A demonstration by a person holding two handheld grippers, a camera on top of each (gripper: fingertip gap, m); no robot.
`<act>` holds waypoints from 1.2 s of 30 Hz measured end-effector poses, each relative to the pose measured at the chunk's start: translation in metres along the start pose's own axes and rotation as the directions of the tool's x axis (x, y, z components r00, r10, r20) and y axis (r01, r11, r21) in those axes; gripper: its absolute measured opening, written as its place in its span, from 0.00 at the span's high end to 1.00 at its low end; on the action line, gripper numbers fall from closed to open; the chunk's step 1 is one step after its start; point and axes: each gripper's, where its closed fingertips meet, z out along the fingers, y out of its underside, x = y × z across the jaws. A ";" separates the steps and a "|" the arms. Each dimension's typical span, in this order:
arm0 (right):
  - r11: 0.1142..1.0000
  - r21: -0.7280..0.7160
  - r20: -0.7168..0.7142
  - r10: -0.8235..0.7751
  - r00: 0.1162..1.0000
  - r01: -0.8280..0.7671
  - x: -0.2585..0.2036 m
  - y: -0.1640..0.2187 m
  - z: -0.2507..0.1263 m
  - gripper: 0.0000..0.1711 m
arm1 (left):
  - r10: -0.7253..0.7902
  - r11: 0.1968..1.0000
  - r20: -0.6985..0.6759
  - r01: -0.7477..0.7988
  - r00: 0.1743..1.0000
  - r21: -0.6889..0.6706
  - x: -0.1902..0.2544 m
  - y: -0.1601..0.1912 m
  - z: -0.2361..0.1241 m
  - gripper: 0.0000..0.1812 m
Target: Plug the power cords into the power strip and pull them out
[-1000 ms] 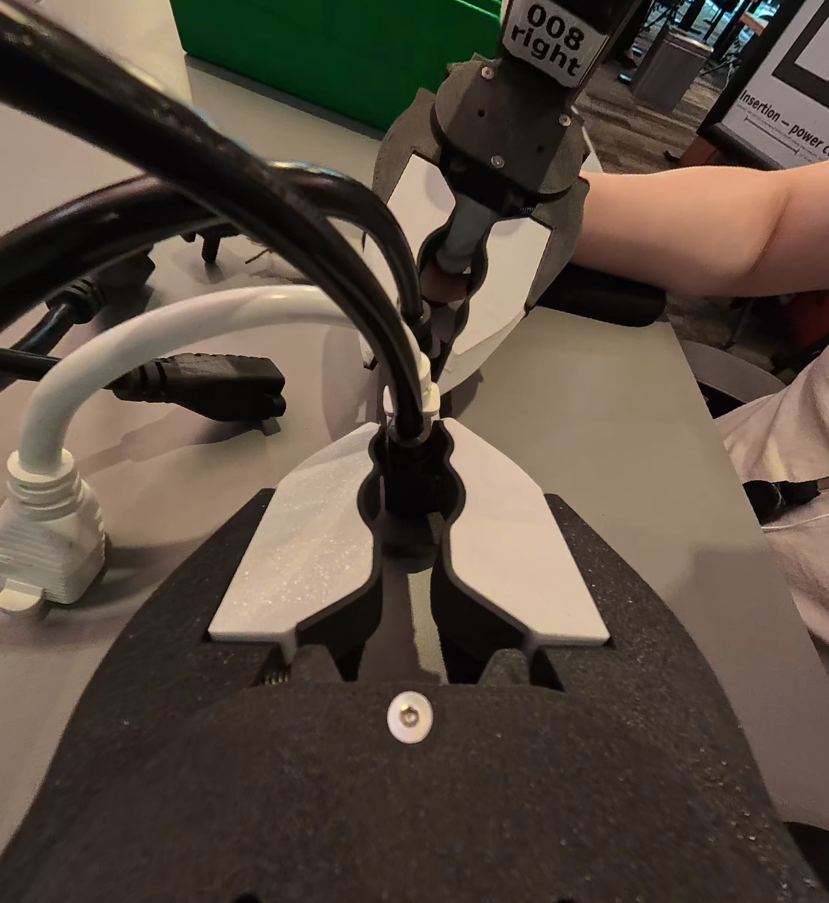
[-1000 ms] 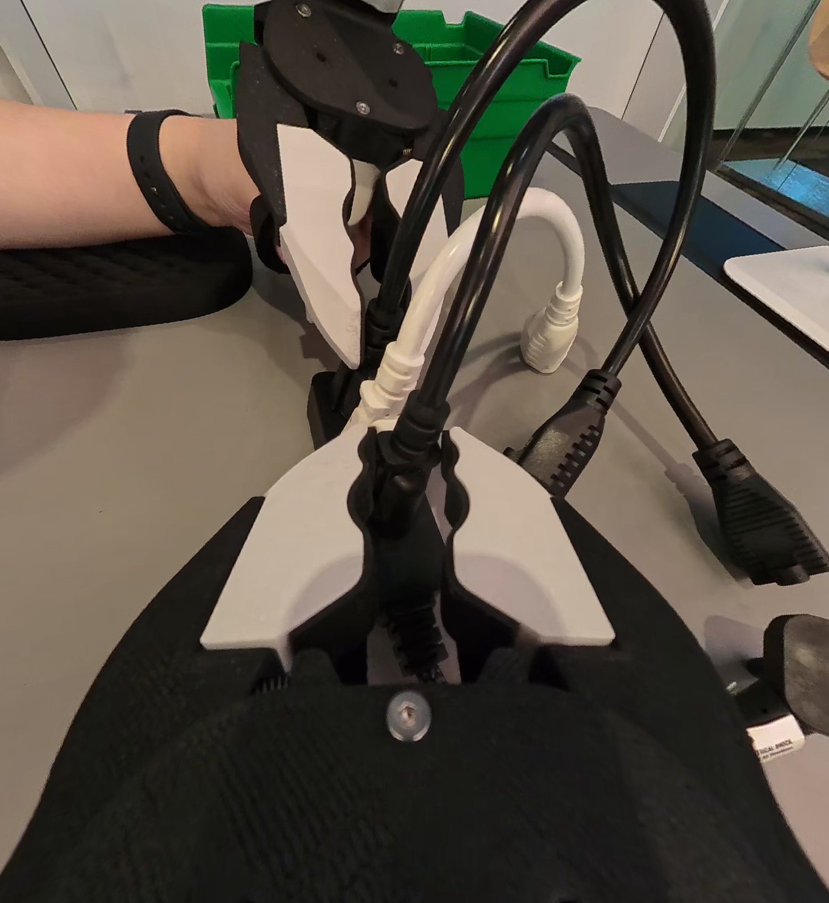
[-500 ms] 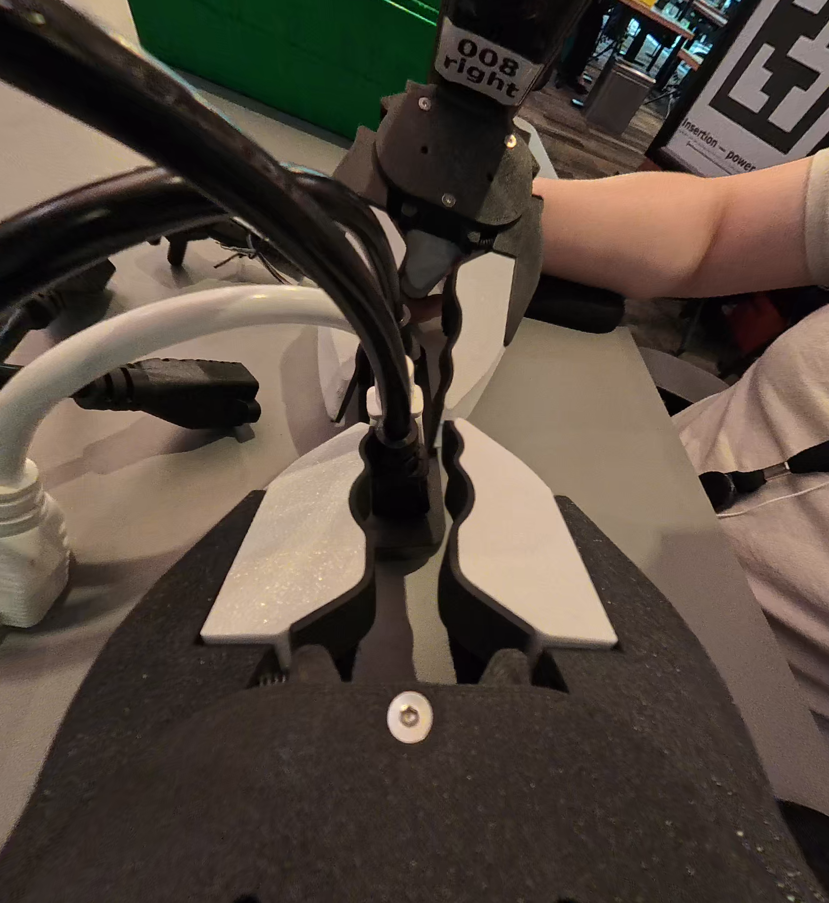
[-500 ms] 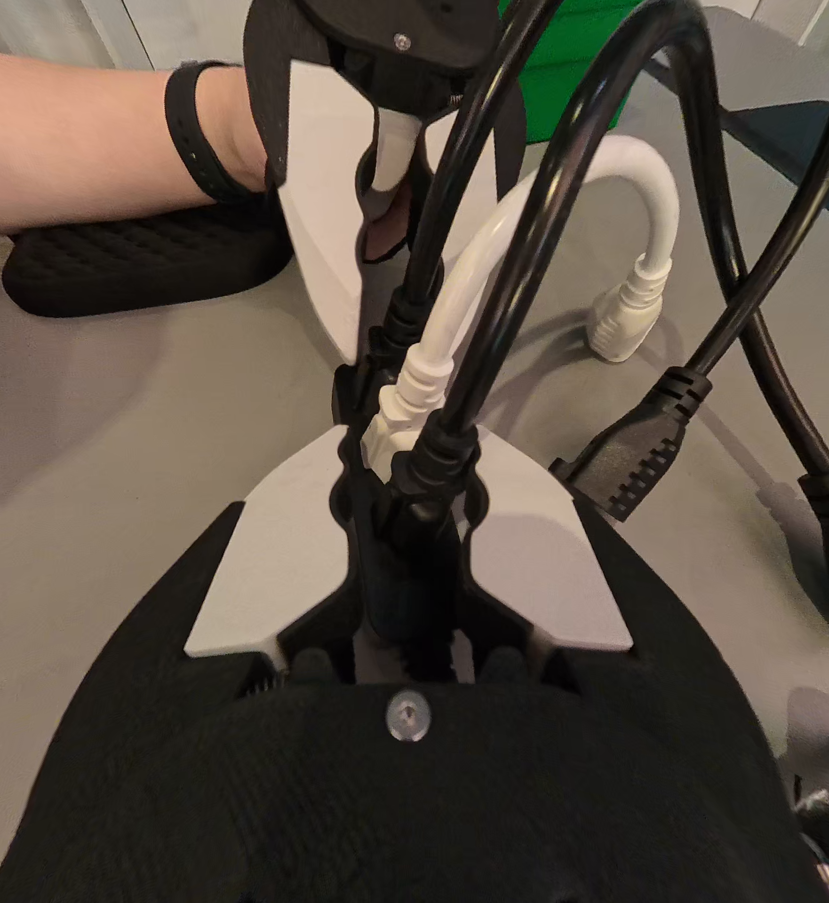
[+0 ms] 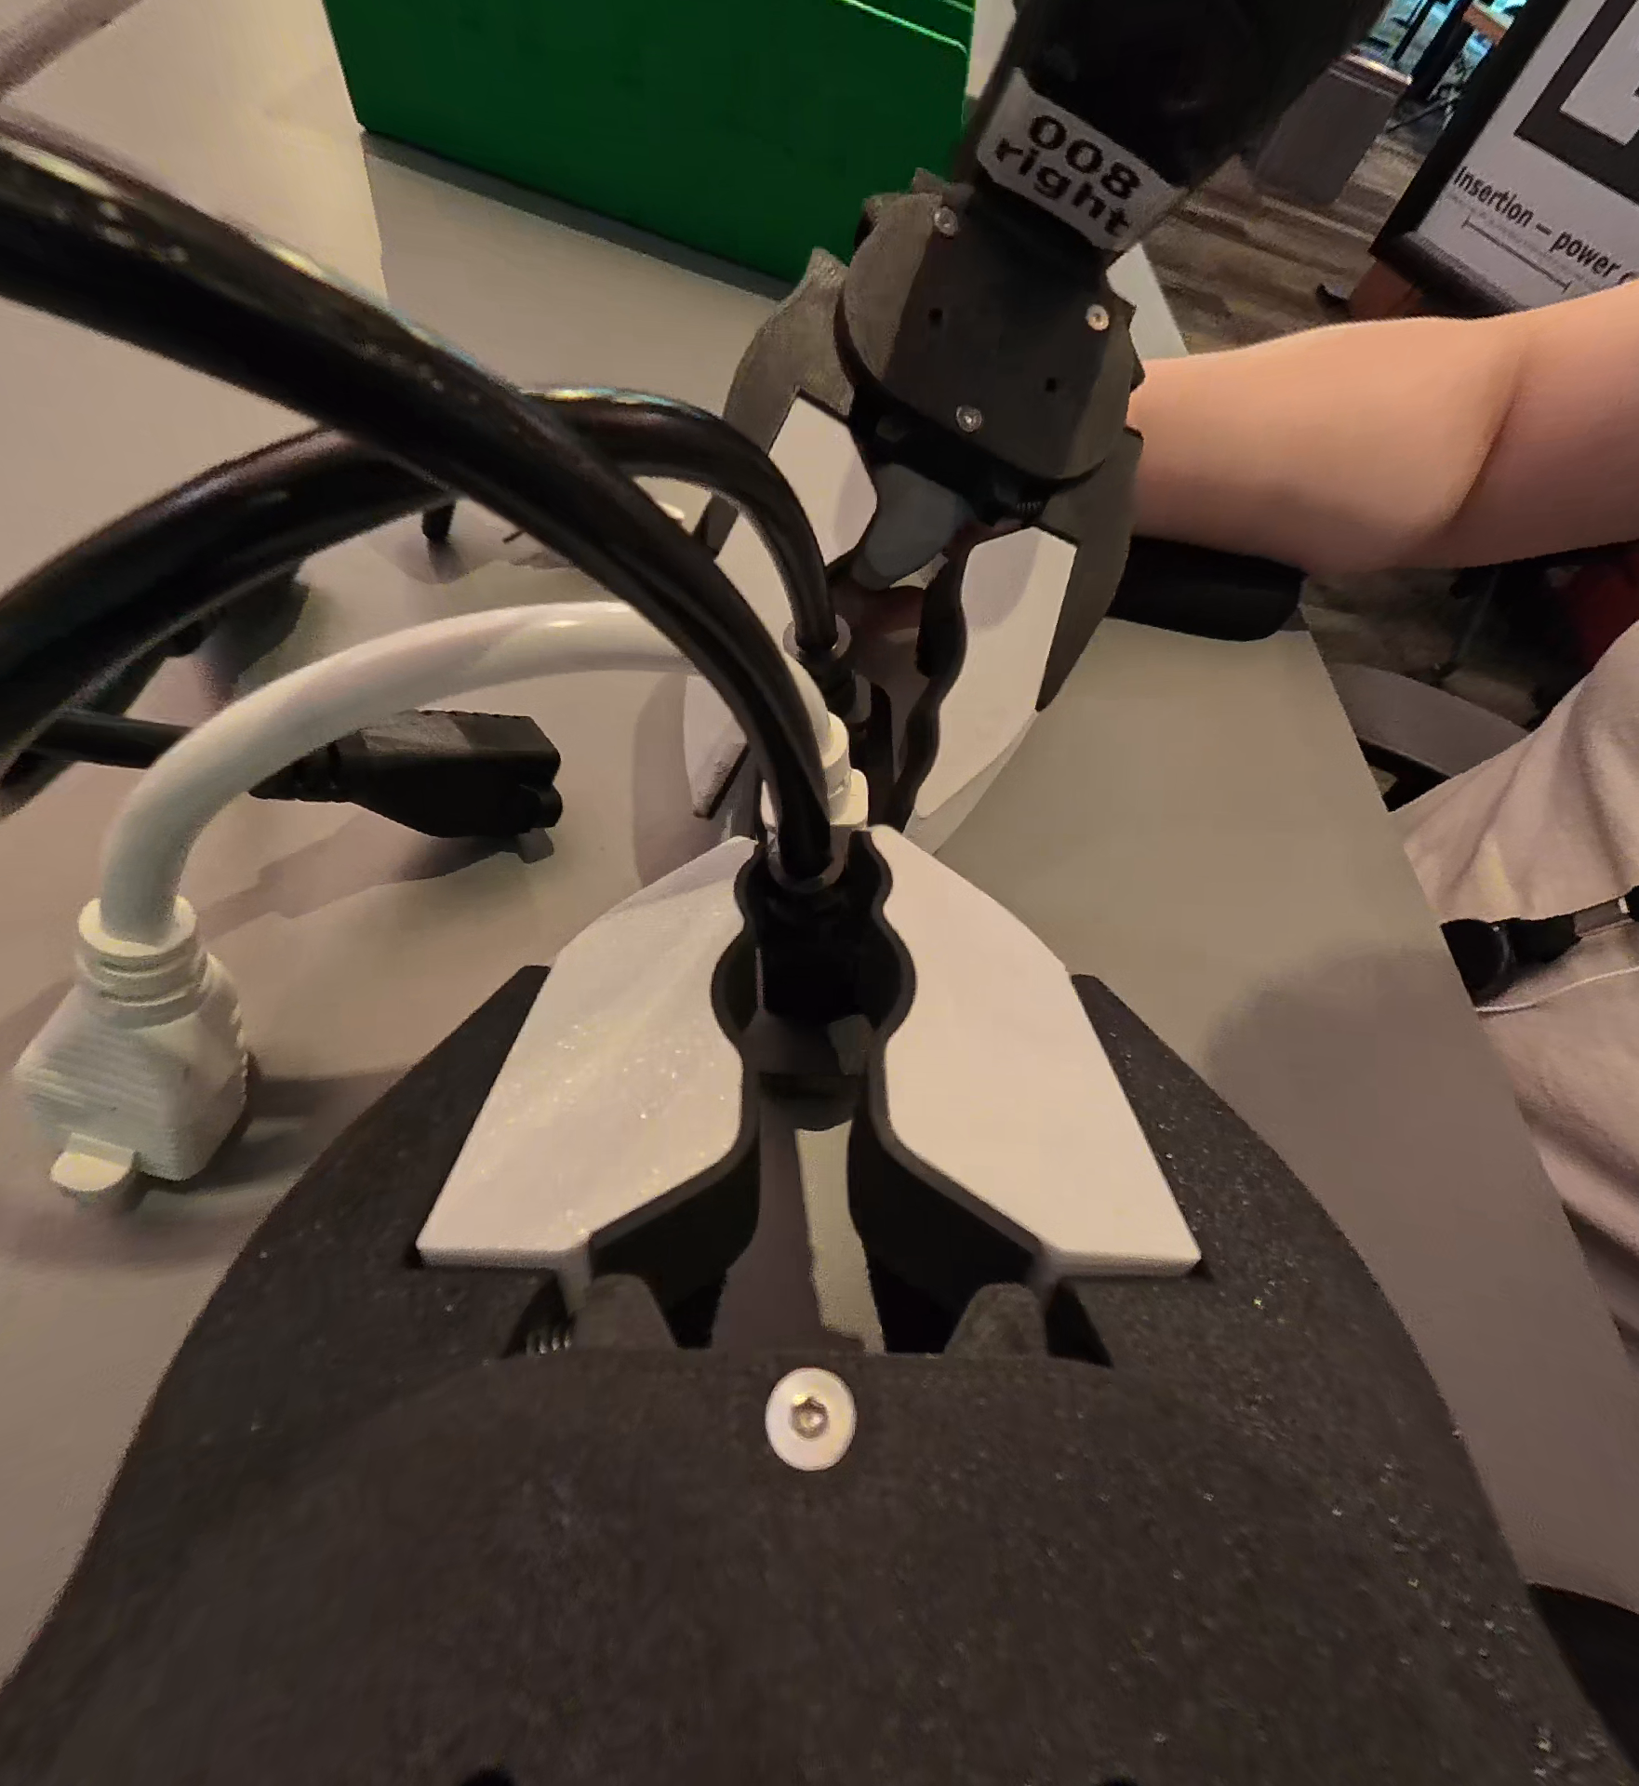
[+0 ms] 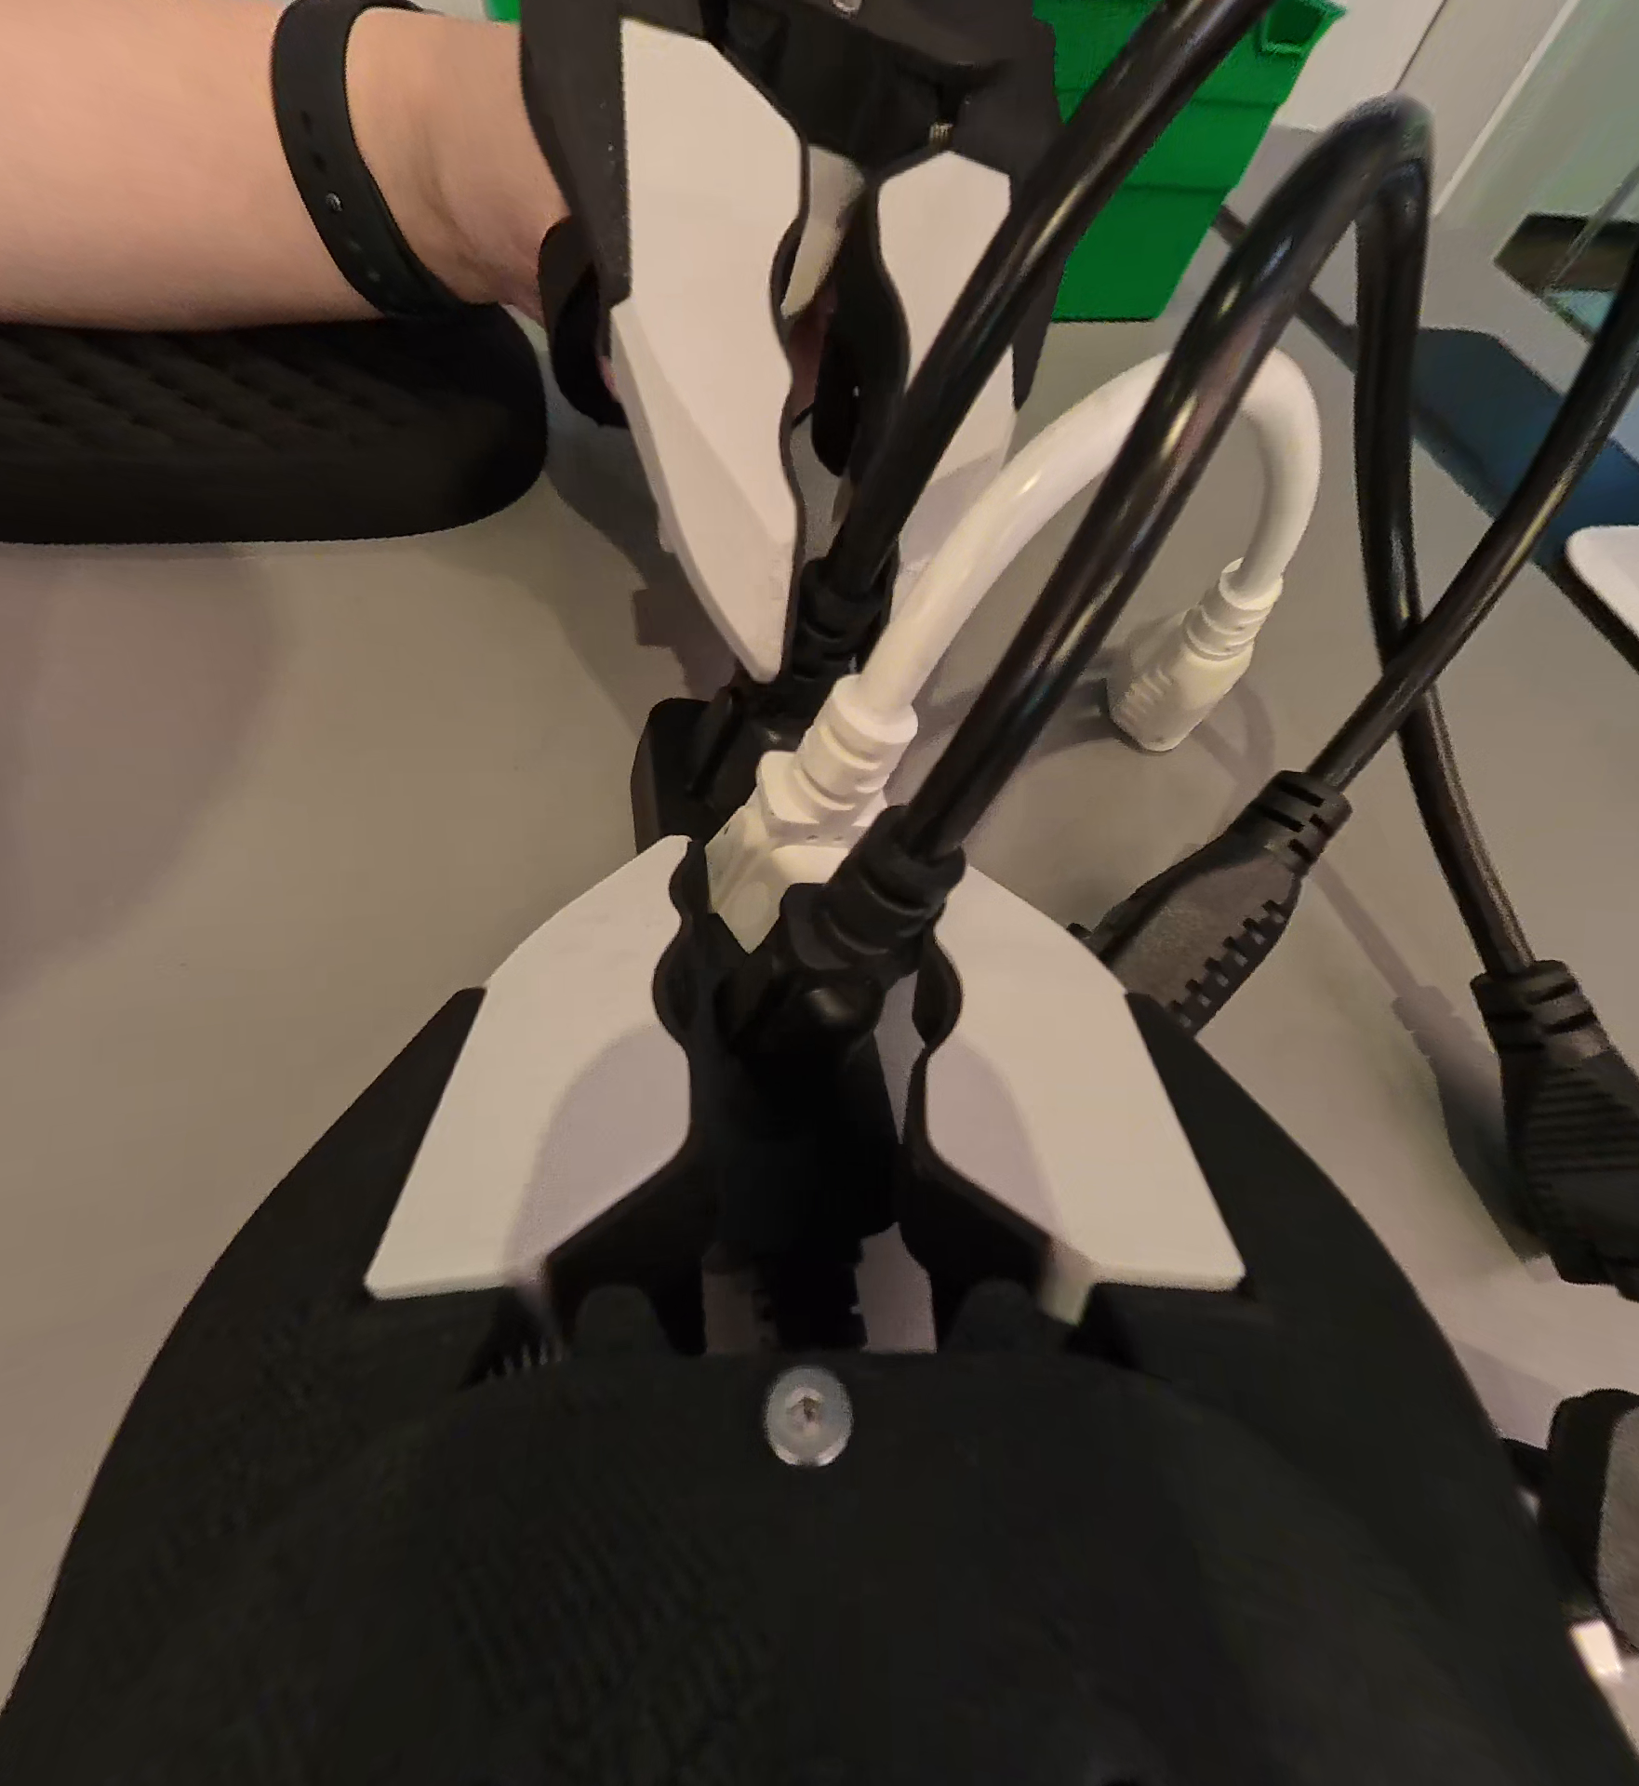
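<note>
Both claws face each other over the grey counter point(image 5: 1135, 870), and the power strip point(image 6: 675, 773) lies between them, its long axis running from one claw to the other. The left claw point(image 5: 816, 952) is clenched on a black plug point(image 5: 801, 957) at the strip's end nearest it, the plug standing upright with its cord arching up and off to the left. The right claw point(image 6: 811, 976) grips another black plug point(image 6: 825, 986) at the opposite end, also upright, cord looping high to the right. Between them sits a white plug point(image 6: 796, 821) in the strip, its white cord point(image 6: 1067, 483) curving over to a loose white connector point(image 5: 134, 1053) lying on the counter. Two loose black connectors point(image 6: 1202, 928) rest on the counter to the right. A green bin point(image 5: 661, 106) stands at the far side.
</note>
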 end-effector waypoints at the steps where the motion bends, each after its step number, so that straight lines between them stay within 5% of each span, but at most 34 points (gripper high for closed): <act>1: 1.000 0.001 -0.012 -0.014 1.000 0.014 0.000 0.000 0.000 0.76 | -0.014 1.000 -0.006 0.014 1.000 -0.004 0.000 0.000 0.000 0.92; 8: 0.999 -0.004 -0.034 -0.032 0.999 0.032 -0.002 0.001 -0.001 0.75 | -0.009 0.999 0.026 0.011 1.000 -0.047 0.002 0.001 0.000 0.91; 14: 0.999 -0.007 -0.052 -0.052 0.997 0.052 -0.002 0.001 -0.001 0.75 | -0.051 0.993 0.001 0.051 0.999 -0.102 0.005 0.008 -0.006 0.79; 19: 0.998 -0.005 -0.061 -0.059 0.996 0.058 -0.001 0.001 -0.002 0.75 | -0.014 0.962 0.075 0.034 0.997 -0.272 -0.001 0.032 0.004 0.74; 22: 0.999 -0.007 -0.067 -0.048 0.997 0.048 -0.001 0.001 -0.002 0.74 | -0.008 0.952 0.050 0.023 0.999 -0.306 0.002 0.036 0.012 0.86; 36: 0.996 0.007 0.115 0.083 0.990 -0.084 -0.008 -0.002 -0.001 0.78 | 0.059 0.927 0.017 -0.049 0.998 -0.372 0.003 0.036 0.018 0.86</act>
